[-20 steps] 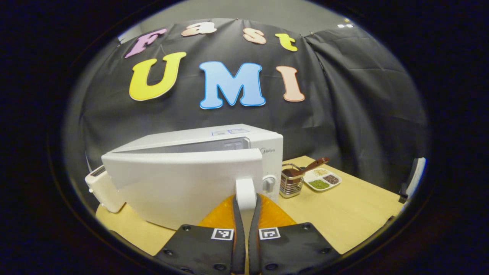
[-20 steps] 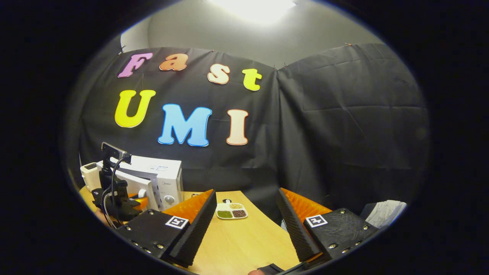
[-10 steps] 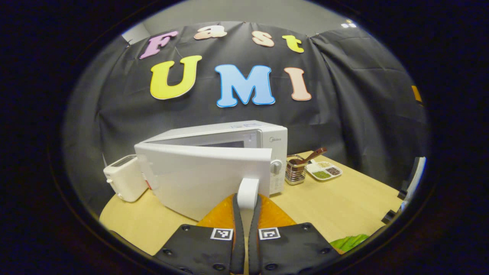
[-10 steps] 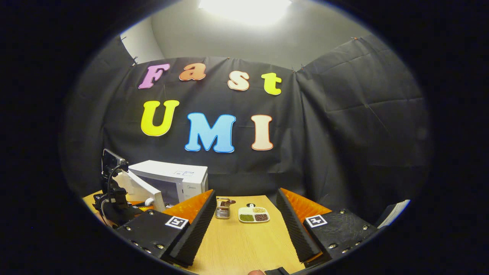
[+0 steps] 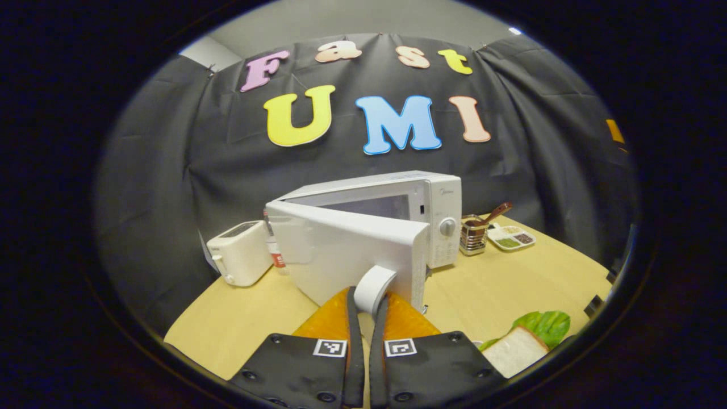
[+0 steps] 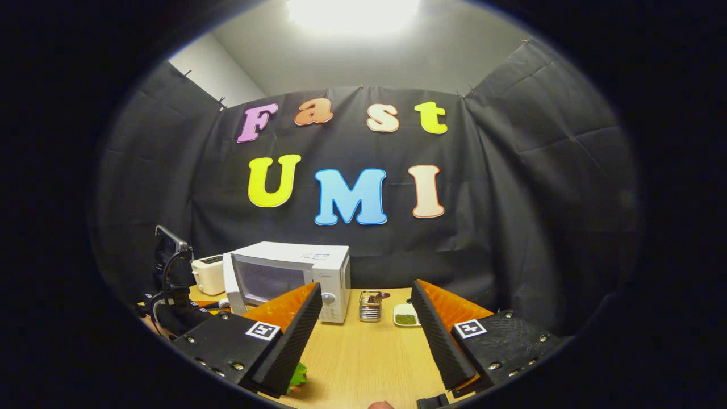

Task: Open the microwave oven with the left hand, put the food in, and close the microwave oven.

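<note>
A: Start with the bench [image 5: 500, 295]. How much room is there?

B: A pale wood bench, bare ahead and to the right of the left hand-held gripper [image 5: 363, 318]. Its near edge curves round at lower left, and its far edge meets the black cloth wall. In the right gripper view there is a wide bare strip of wood ahead of the right hand-held gripper [image 6: 363, 324], between its fingers.

A: And the microwave oven [image 5: 420, 210]?

B: A white box straight ahead of the left hand-held gripper, long axis running left to right along the wall, front facing the near side. Its door [image 5: 346, 255] is swung partly out on the hinge at the left, the free edge pointing toward the gripper. The cavity opening shows behind the door's top edge.

A: What has the left one got?

B: Its fingers are together, clamped on the door handle [image 5: 375, 287], a white upright bar at the door's free edge.

A: The right one?

B: Fingers set wide apart, nothing between them.

A: Where is the food?

B: A sandwich [image 5: 517, 349] with green lettuce lies on the bench, low to the right of the left hand-held gripper, at the near edge.

A: Smaller things?

B: A white toaster [image 5: 238, 258] left of the door, a wire utensil holder [image 5: 472, 236] just right of the oven, then a small divided dish [image 5: 514, 238] beside that.
</note>
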